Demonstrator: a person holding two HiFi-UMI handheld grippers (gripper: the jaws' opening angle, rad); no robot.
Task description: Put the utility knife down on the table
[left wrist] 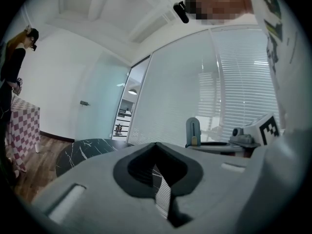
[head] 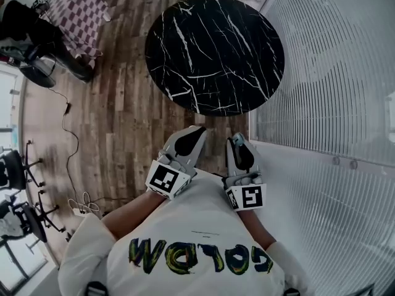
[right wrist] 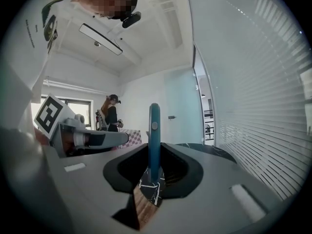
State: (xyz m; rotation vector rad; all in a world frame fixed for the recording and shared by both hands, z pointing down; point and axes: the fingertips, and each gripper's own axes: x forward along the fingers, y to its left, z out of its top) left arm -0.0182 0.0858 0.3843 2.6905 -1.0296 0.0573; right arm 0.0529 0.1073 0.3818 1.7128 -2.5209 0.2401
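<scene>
Holding the utility knife in the right gripper: jaws are clamped on its lower end, so it stands upright out of the grip, thin edge toward the camera. Knife isn't resting on anything; it's in the air close to the person's shirt, with the round black marble table ahead and well apart from it. Both grippers sit side by side, roughly level, pointing at the table. My read: carry posture, knife kept vertical and pinched low so it can't swing. Left gripper has its jaws together with nothing between them, only a sliver of window blinds showing through the slit; it looks idle. Knife itself: slim teal body, rounded top, small grey round button near the top. No blade visible at the top end. Set-down not yet started, I'd say.
</scene>
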